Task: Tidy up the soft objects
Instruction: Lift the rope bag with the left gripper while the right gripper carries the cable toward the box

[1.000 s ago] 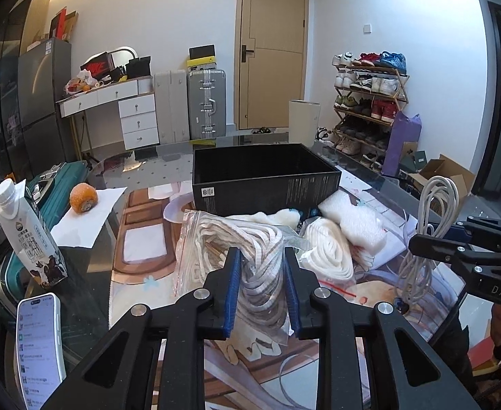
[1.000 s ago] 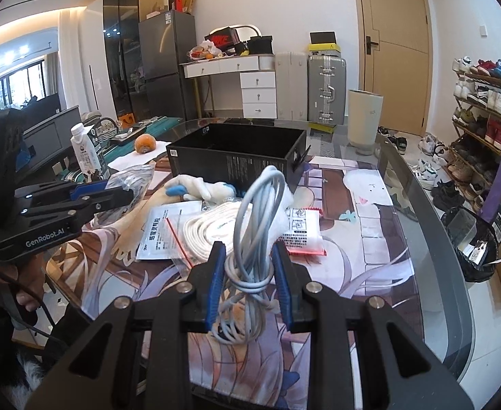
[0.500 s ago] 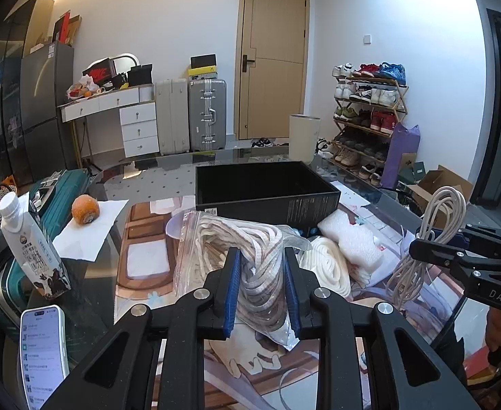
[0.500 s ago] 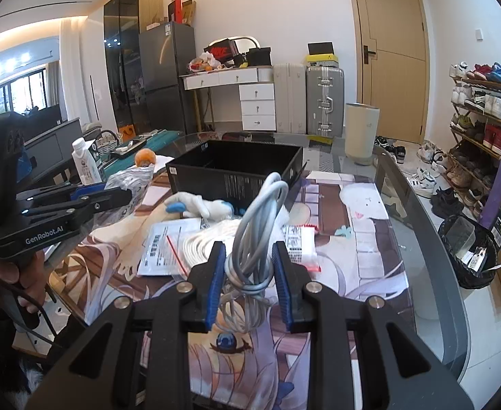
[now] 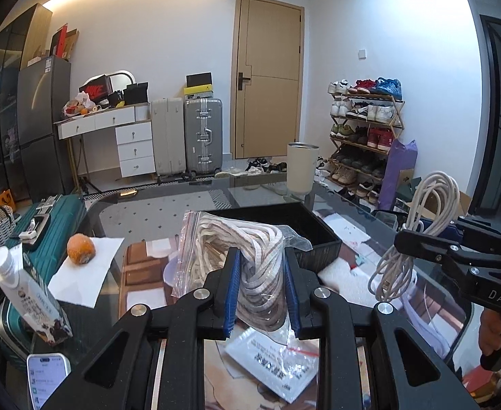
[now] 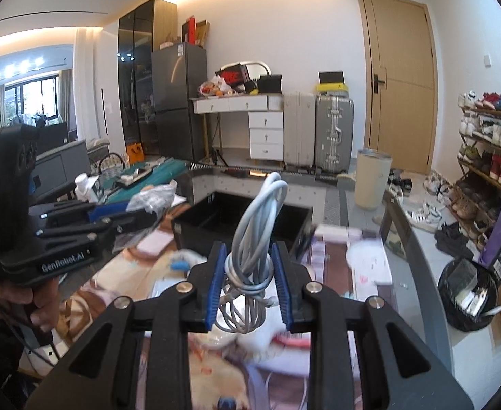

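Left wrist view: our left gripper (image 5: pixel 261 288) is clamped on a clear zip bag of coiled white rope (image 5: pixel 240 256), lifted off the table just short of the black box (image 5: pixel 313 235). Right wrist view: our right gripper (image 6: pixel 249 283) pinches a bundled grey cable (image 6: pixel 255 239), raised before the same box. Step in hand, as we judge: carrying both to the box. Advice: bring each bundle over the open top one at a time, lower inside the walls, mind dangling loops catching the rim, then release.
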A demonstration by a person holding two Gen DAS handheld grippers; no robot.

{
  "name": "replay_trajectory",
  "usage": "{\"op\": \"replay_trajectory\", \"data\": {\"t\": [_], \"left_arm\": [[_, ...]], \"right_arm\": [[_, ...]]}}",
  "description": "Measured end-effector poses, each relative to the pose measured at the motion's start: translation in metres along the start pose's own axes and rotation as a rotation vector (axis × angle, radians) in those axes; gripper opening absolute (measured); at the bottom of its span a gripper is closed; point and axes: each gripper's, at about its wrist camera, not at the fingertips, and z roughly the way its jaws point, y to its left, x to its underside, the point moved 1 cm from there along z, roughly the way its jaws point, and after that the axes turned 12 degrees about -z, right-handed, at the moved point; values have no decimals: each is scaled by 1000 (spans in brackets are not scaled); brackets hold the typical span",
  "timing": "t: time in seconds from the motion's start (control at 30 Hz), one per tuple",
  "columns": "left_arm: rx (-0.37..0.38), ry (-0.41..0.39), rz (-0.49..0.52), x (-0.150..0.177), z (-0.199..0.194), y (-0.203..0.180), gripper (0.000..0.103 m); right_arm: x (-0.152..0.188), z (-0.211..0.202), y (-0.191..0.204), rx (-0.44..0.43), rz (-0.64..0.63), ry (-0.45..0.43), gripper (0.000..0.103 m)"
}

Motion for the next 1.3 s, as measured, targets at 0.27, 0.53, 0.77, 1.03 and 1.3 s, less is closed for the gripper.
{"op": "replay_trajectory", "data": {"t": [0.27, 0.53, 0.77, 1.03, 1.3], "left_arm": [[2, -30, 18, -27, 23, -8, 24], [14, -40, 25, -46, 52, -6, 24], [7, -6, 27, -49, 84, -1, 24], [-15, 32, 38, -46, 114, 5, 24], [1, 41, 52, -46, 126, 1, 24]], "right_arm": [[-34, 18, -14, 16, -24, -65, 27], [-56, 46, -24, 29, -53, -76, 27], [-57, 81, -22, 19, -93, -28, 27], [-52, 117, -25, 8, -134, 84, 27], [-48, 147, -30, 2, -144, 180, 27]]}}
